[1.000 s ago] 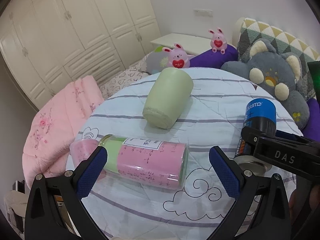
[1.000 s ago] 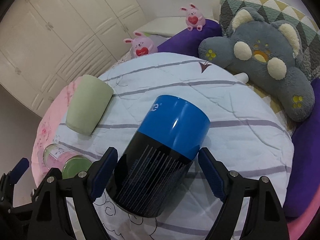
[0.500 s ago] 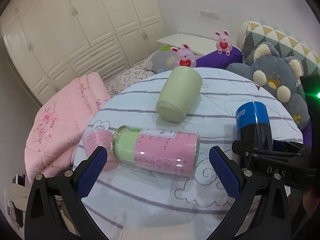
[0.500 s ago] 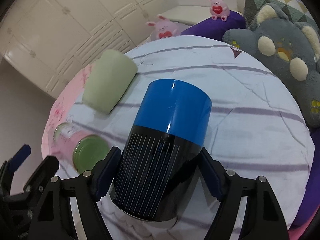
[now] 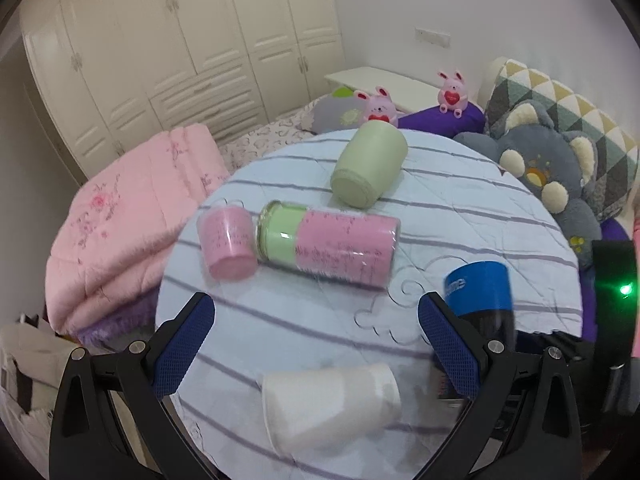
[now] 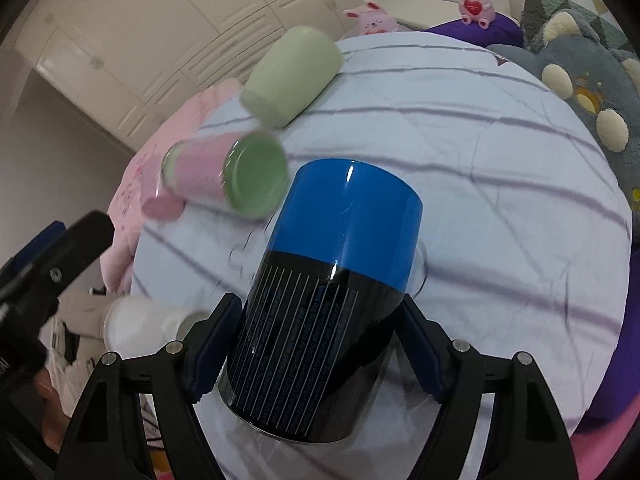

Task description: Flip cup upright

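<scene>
right tongs (image 6: 316, 360) are clamped on the blue and black cup (image 6: 324, 300), one pad pressing each side of its black lower body; the cup sits directly between the fingers, tilted, blue end pointing away and up, and appears lifted off the striped cloth (image 6: 500, 200). left tongs (image 5: 316, 344) stand wide apart and hold nothing. just ahead of them, low between the fingers, a white cup (image 5: 332, 404) lies on its side. farther ahead a pink and green tumbler (image 5: 332, 250) lies across the cloth with a small pink cup (image 5: 228, 248) touching its green end, and beyond these a pale green cup (image 5: 370, 168) lies on its side. farthest off, a grey plush bear (image 5: 556, 176) rests to the right. judgement: the grasp is done and the turn looks partly made; setting the cup down upright and releasing it remain.
</scene>
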Tool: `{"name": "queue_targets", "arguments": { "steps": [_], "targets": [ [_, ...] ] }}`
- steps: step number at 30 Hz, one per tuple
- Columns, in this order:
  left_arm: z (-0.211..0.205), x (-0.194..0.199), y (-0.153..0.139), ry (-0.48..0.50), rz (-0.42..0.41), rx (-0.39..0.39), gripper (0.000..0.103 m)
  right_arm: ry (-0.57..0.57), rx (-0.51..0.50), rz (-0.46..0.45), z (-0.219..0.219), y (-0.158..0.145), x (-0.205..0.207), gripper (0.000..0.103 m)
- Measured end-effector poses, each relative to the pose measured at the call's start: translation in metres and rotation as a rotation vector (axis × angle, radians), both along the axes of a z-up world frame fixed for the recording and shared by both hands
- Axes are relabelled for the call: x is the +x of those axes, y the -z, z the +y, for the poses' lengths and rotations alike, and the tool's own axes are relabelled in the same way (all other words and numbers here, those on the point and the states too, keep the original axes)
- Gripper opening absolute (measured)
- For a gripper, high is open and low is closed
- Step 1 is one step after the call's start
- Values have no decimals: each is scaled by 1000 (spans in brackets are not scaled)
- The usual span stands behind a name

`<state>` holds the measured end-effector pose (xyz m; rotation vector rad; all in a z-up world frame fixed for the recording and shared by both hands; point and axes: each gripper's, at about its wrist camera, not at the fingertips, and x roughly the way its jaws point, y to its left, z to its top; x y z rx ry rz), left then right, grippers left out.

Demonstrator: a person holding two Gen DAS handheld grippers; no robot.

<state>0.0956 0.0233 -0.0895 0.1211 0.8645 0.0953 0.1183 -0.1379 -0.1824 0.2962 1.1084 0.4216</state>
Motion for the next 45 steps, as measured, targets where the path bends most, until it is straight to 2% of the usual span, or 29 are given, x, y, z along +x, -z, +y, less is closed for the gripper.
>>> {"name": "queue_targets", "arguments": {
  "steps": [5,8,10,14,22,28,34,45],
  "targets": [
    [-7,-12,0,24,10,-33,103,-11,14,11,-1,3,-3,79],
    [-13,-16,-1,27,7,-37,103,12,13,-21,-7,-5,-7,82],
    [-17,-20,-4,26,-3,-36,103,16,10,-62,-12,-16,-13,82],
    [-24,-27,-14,52,-20,-91,103,32,-36,-131,-28,-41,-27,82],
    [-58,-43,-31,137,-42,-159,103,102,-191,-312,-59,-79,-53,82],
    [-76,-58,-40,148,-84,-190,103,186,-306,-481,-75,-103,-73,82],
    [-84,-70,-46,138,-140,-151,103,262,-375,-546,-90,-110,-80,82],
    [-88,-68,-38,129,-116,-120,103,313,-375,-581,-98,-120,-89,82]
  ]
}}
